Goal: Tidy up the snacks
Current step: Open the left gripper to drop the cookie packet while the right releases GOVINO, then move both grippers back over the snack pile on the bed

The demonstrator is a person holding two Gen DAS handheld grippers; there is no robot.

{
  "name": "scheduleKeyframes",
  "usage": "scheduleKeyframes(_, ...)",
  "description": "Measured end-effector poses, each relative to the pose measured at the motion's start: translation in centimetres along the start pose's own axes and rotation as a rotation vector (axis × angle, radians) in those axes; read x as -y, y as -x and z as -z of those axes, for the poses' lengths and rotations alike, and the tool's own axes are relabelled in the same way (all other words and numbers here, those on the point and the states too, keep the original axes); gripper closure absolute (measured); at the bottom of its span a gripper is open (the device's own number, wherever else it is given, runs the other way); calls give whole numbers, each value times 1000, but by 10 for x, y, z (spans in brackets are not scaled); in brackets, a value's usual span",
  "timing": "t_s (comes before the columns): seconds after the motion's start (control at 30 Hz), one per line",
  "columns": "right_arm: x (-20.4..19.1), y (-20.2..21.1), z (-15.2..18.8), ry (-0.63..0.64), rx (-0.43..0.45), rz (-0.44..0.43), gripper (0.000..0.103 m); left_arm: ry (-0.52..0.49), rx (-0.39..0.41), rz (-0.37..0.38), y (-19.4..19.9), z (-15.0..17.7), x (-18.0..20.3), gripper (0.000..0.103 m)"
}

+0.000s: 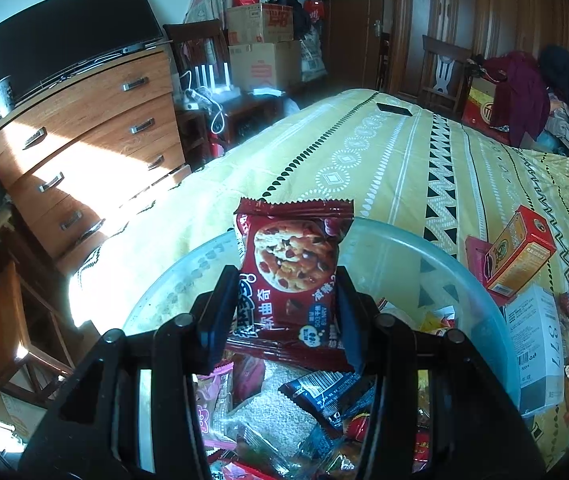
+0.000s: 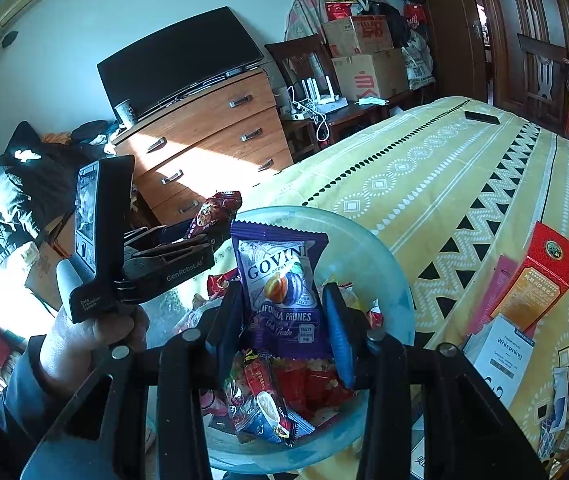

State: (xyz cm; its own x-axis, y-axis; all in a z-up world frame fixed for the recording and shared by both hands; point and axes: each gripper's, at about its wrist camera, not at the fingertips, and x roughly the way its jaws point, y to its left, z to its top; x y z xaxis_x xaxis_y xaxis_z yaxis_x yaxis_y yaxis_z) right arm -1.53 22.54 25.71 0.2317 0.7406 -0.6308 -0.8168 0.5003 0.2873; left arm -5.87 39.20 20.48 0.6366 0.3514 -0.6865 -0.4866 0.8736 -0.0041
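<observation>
My left gripper (image 1: 284,312) is shut on a dark red cookie packet (image 1: 292,264) and holds it upright above a clear blue plastic bowl (image 1: 424,248) filled with several snack packets. My right gripper (image 2: 284,320) is shut on a purple prune packet (image 2: 282,288) above the same bowl (image 2: 364,240). In the right wrist view the left gripper (image 2: 204,236) shows at the left, hand-held, with the red cookie packet (image 2: 214,212) in its fingers above the bowl's far rim.
The bowl sits on a bed with a yellow patterned sheet (image 1: 384,160). An orange-red box (image 1: 520,252) (image 2: 536,276), a white box (image 1: 536,344) and loose packets lie to the right. A black phone (image 1: 394,109) lies far back. A wooden dresser (image 1: 84,140) stands left.
</observation>
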Motion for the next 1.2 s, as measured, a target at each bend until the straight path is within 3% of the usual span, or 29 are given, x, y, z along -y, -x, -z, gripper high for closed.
scheduleKeyframes(0.87,-4,-12,0,-11,-15,-10,58,10,-1,7,-1,-1,-2,55)
scheduleKeyframes(1.03,-3,-15,0,-21,-20,-20,53,8,-5,5,-2,0,-2,55)
scheduleKeyframes(1.1,-1,-16,0,-35,-18,-21,50,8,-9,3,-3,0,-3,54)
scheduleKeyframes(1.2,1,-18,2,-54,-27,-32,49,12,-11,-2,-3,0,-5,43)
